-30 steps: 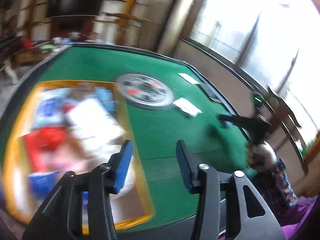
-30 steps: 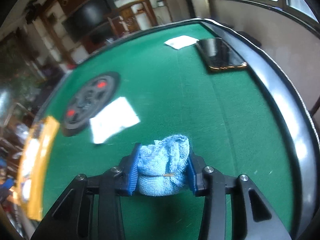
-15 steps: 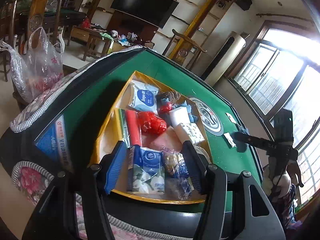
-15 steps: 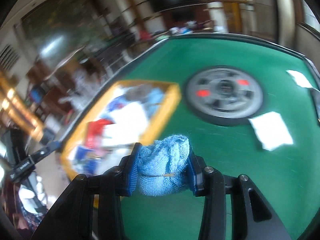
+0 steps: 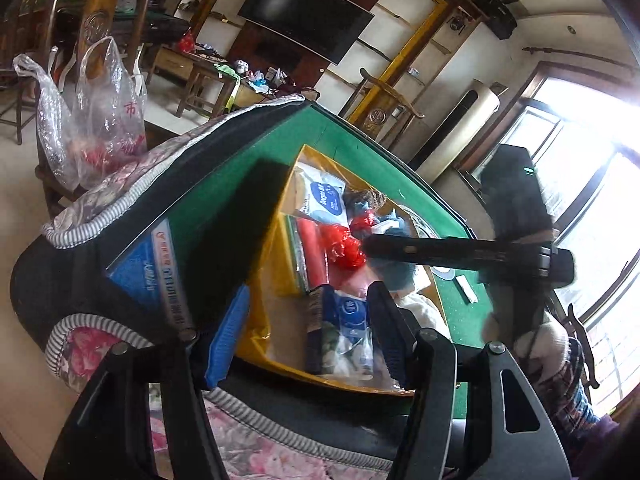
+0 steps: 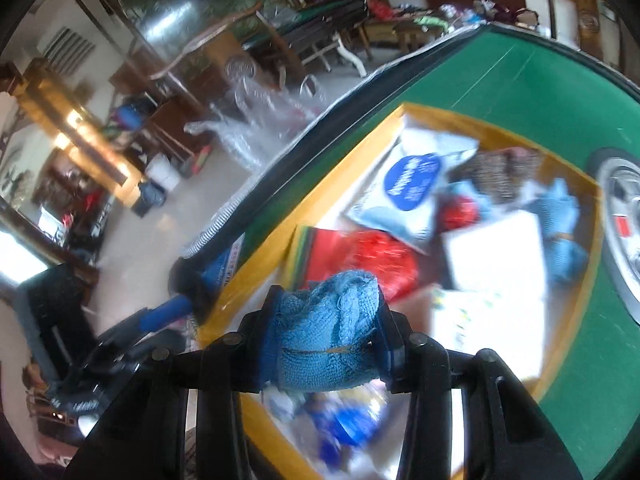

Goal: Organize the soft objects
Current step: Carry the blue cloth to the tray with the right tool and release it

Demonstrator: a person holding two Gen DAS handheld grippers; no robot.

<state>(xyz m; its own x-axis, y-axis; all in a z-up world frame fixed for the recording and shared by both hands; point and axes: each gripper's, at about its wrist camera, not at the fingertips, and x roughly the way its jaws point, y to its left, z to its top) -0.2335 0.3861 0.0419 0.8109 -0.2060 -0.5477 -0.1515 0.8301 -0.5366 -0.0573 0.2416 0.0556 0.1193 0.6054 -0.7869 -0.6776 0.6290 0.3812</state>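
Only "Dragon" legible, on white-blue pack (image 5: 323, 199) in yellow box (image 5: 280, 264)

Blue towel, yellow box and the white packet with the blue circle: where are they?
blue towel (image 6: 328, 332): right wrist view, middle of the bundle.
yellow box (image 6: 304, 204): right wrist view, its left wall.
white packet (image 6: 408, 188): right wrist view, its blue circle label.
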